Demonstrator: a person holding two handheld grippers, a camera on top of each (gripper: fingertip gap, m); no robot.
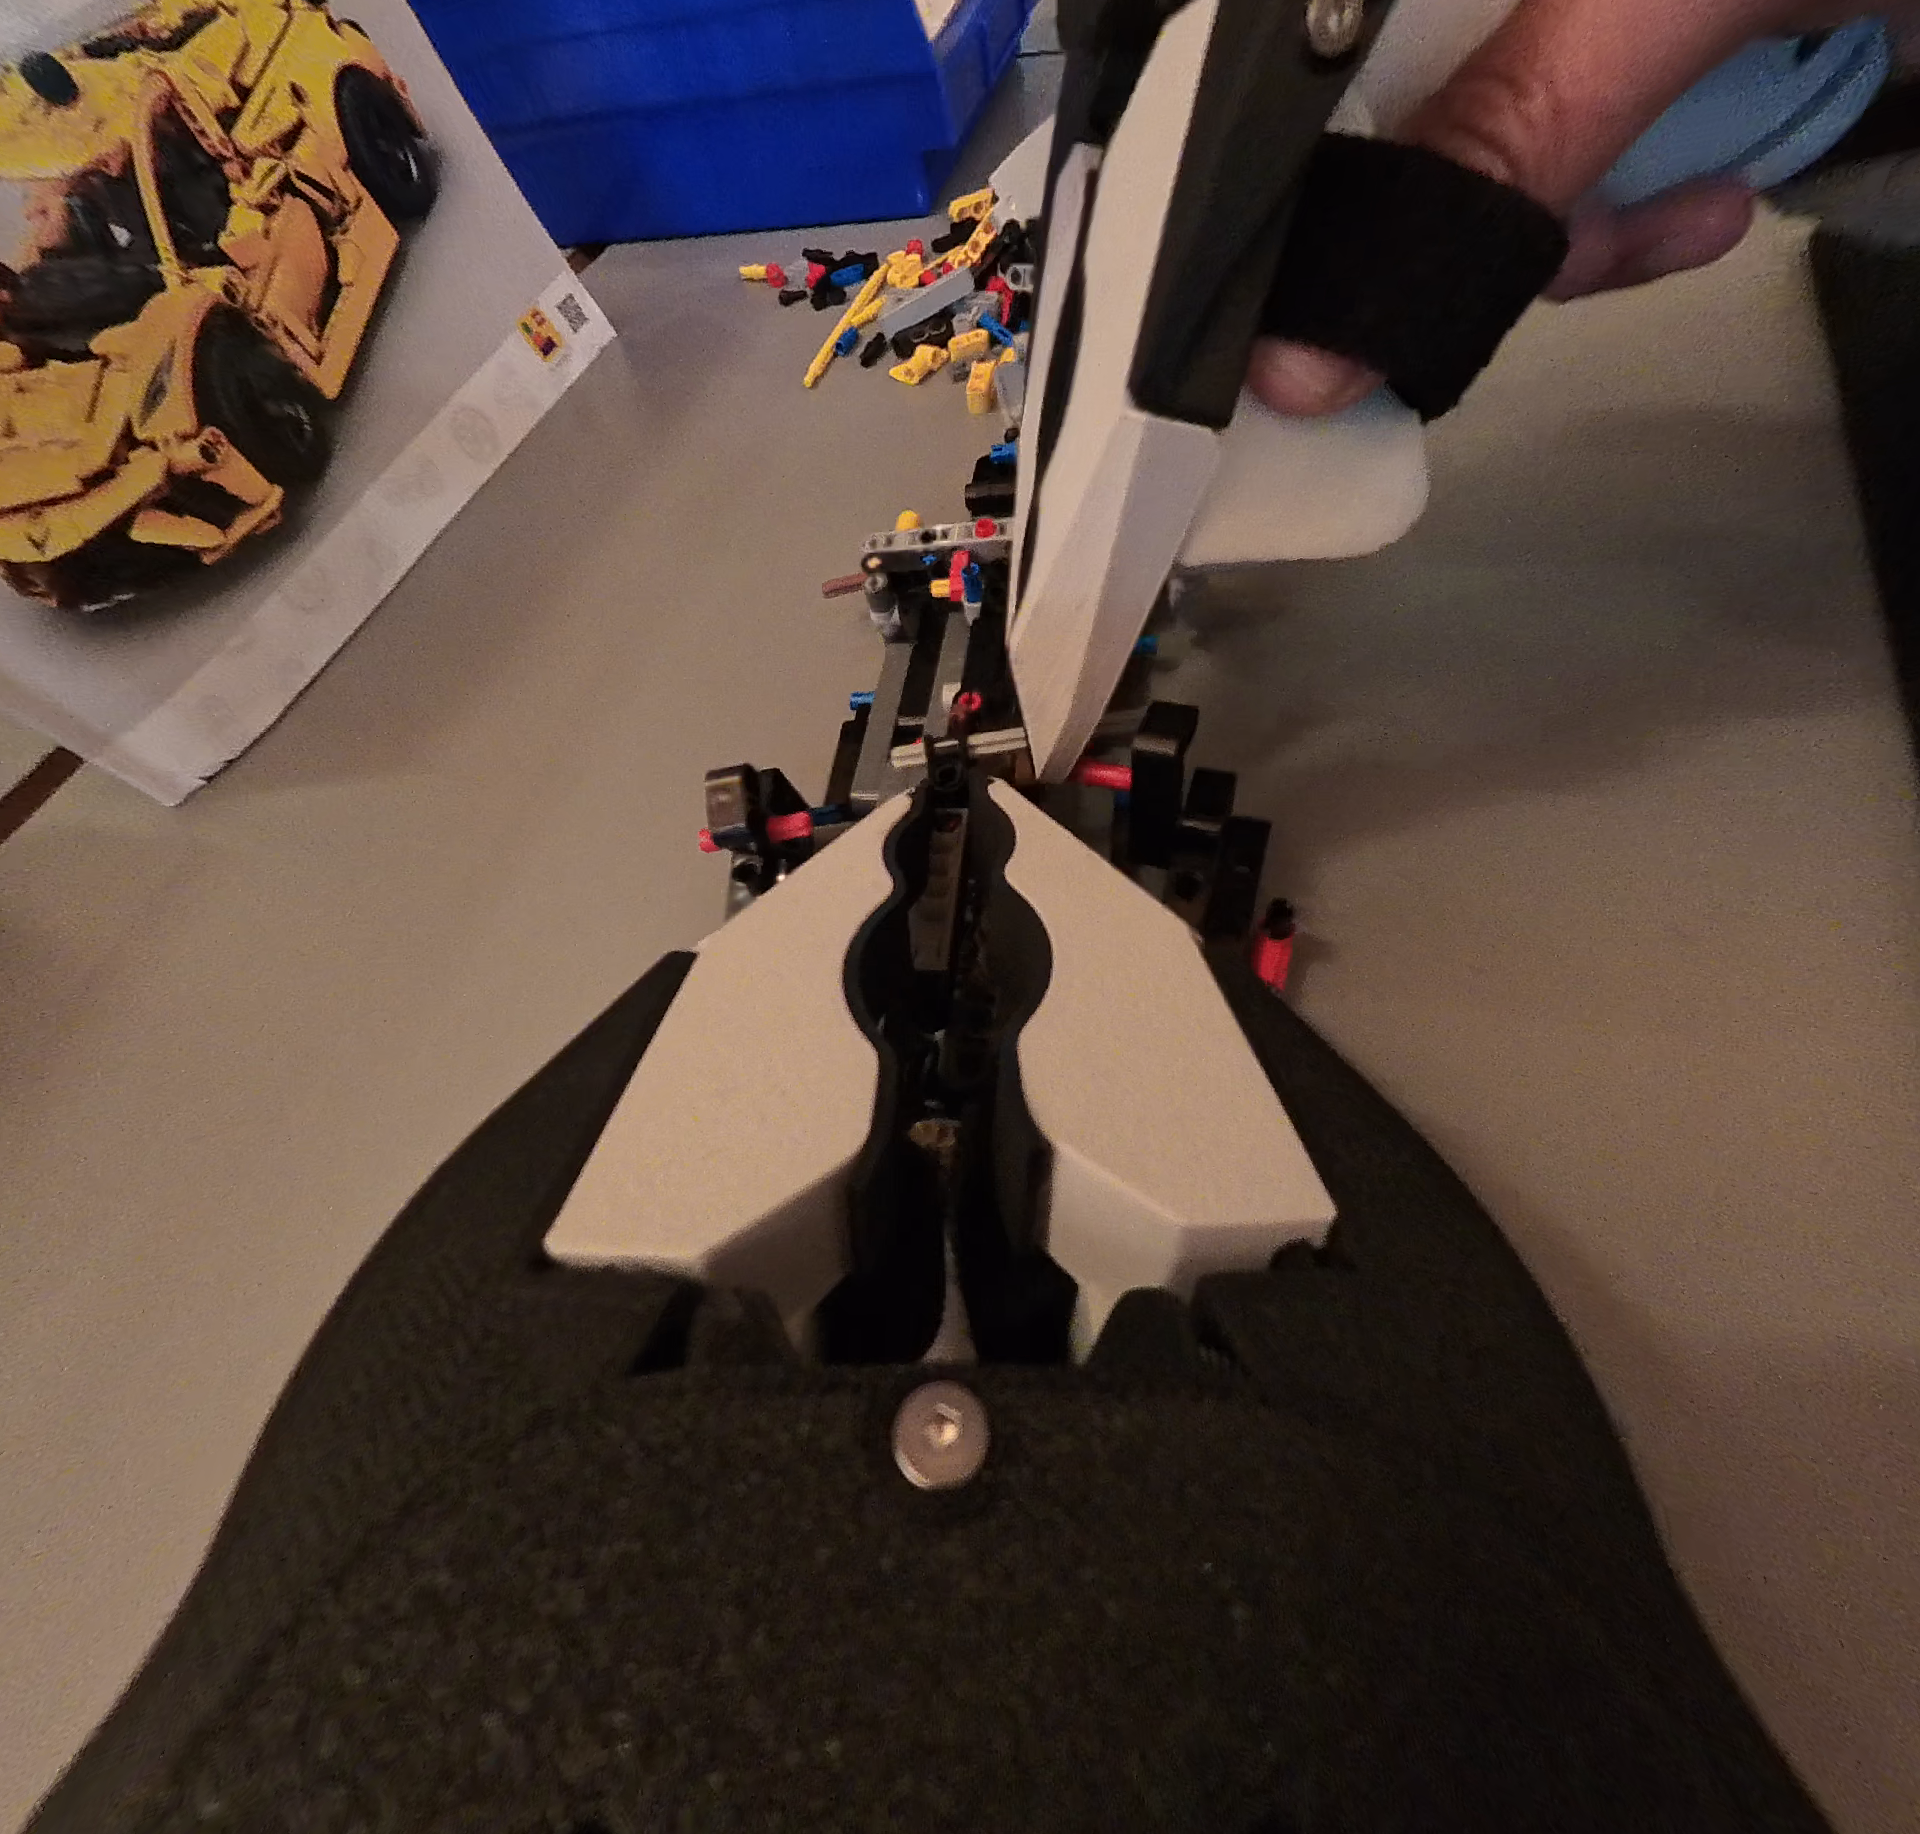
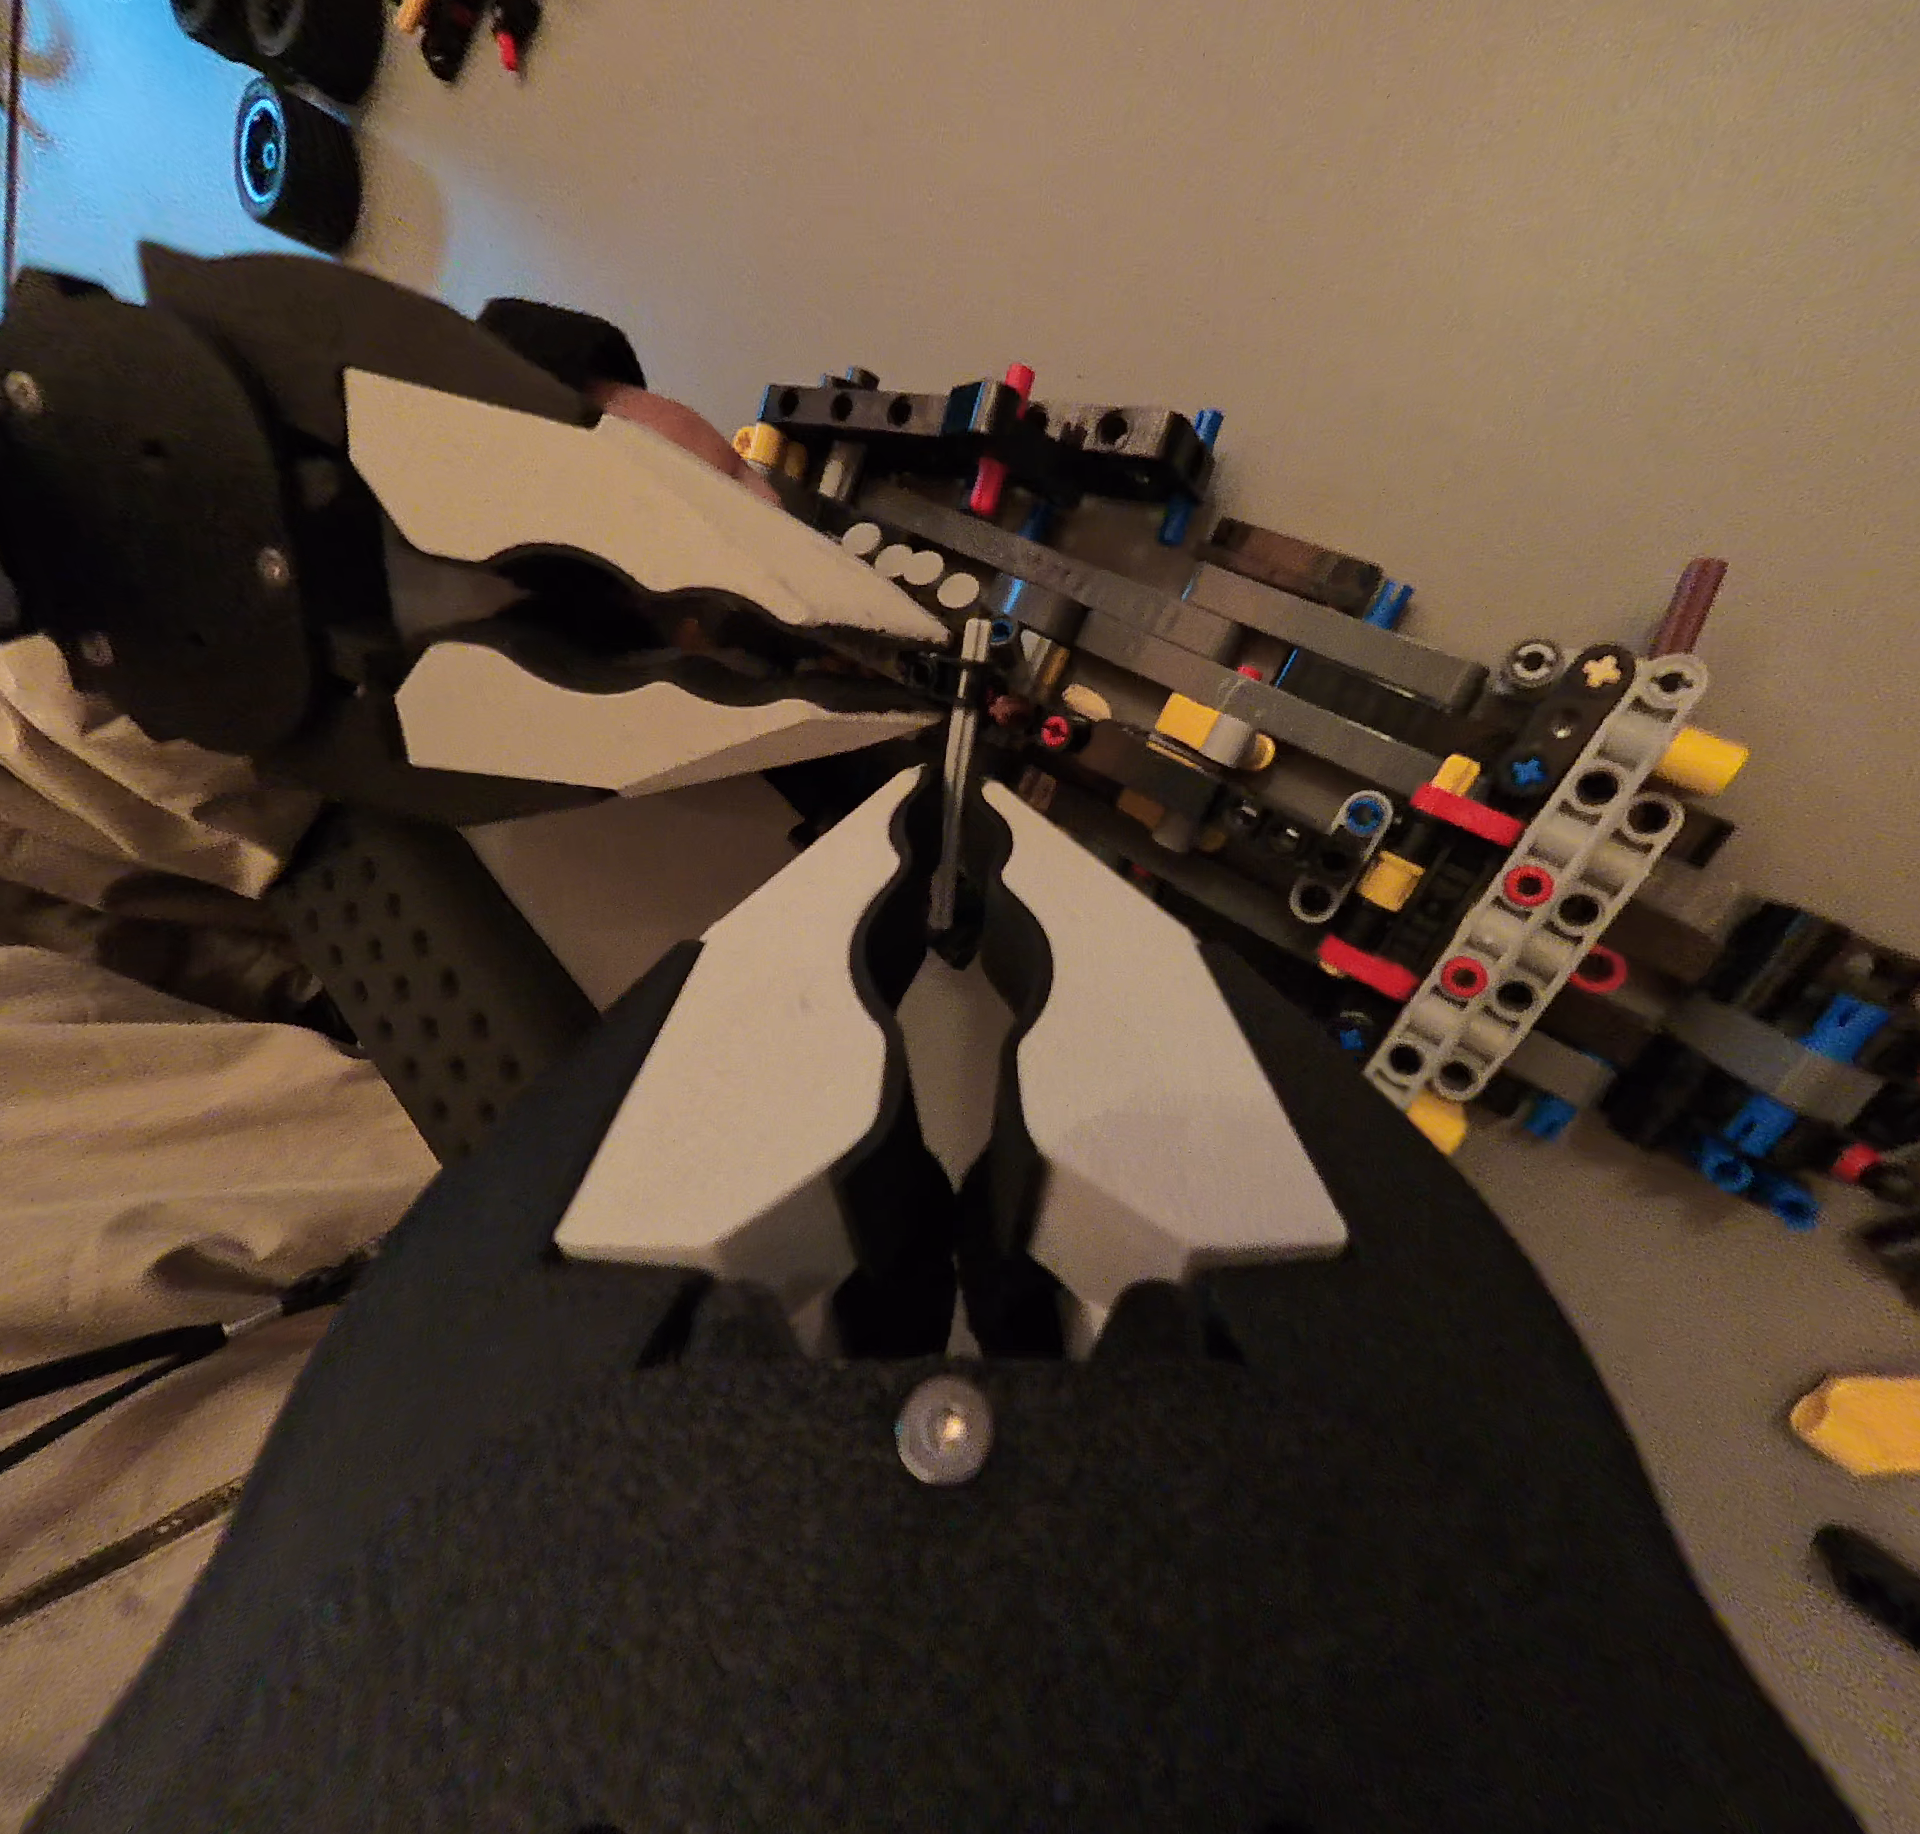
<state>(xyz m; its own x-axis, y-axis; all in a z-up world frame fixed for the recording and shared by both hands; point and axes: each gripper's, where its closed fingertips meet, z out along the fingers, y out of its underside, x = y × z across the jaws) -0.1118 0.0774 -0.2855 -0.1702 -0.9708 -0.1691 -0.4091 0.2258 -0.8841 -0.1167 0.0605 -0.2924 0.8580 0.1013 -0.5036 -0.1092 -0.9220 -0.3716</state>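
Box picture [image 1: 208,309]: upper left of the left wrist view, a printed yellow car is lying flat on the counter [image 1: 520,953], well clear of your jaws.
Blue bin [image 1: 707,91]: top centre of that view, it is sitting behind the box with papers in it.
Loose parts [image 1: 914,298]: a scatter of yellow, black, red and blue pieces is lying just in front of the bin, upper centre.
Chassis build [image 1: 935,704]: the grey and black beam frame is running away from your left gripper [image 1: 951,797] up the middle of the frame, its long axis in line with those fingers.
Left jaws: you are holding them nearly pressed together, pinching the near end of the chassis build, dark beams showing in the slot between them.
Right gripper [image 1: 1049,745]: in the same view it is coming down from the upper right, its tip meeting the build just beyond your left tips.
Thin grey axle [image 2: 961,797]: centre of the right wrist view, it is standing along the fingers of your right gripper, its far end pointing at the build where the left gripper comes in from the left.
Right jaws: narrowed onto the axle, pinching it.
Wheels [image 2: 296,163]: upper left of the right wrist view, black tyres are lying well apart from both grippers.
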